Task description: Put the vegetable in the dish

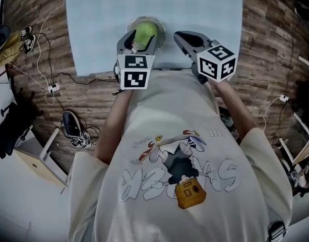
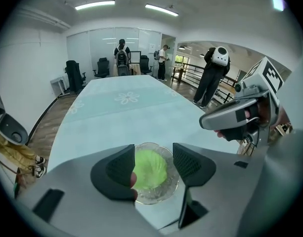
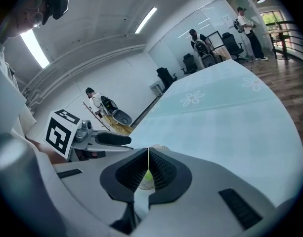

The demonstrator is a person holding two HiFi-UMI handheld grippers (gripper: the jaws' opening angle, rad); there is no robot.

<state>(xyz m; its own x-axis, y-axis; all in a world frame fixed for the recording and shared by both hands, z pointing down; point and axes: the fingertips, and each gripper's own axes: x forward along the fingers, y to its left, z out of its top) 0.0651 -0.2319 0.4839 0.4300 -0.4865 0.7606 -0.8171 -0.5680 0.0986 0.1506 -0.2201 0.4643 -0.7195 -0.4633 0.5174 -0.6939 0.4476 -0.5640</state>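
A pale green leafy vegetable (image 1: pixel 145 33) lies in a clear glass dish (image 1: pixel 160 28) at the near edge of the light blue table (image 1: pixel 204 9). My left gripper (image 1: pixel 141 42) hovers over the dish with a jaw on each side. In the left gripper view the jaws of the left gripper (image 2: pixel 154 154) stand apart, and the vegetable (image 2: pixel 150 168) shows between them down in the dish (image 2: pixel 163 195); the pads do not press on it. My right gripper (image 1: pixel 182 36) is just right of the dish, shut and empty. Its closed jaws (image 3: pixel 149 154) hide most of the dish (image 3: pixel 161 147).
The table (image 2: pixel 121 107) stretches far ahead, with its near edge against the person's body. Cables and a power strip (image 1: pixel 52 88) lie on the wooden floor at the left. Several people (image 2: pixel 214 73) and office chairs (image 2: pixel 73 75) stand at the room's far end.
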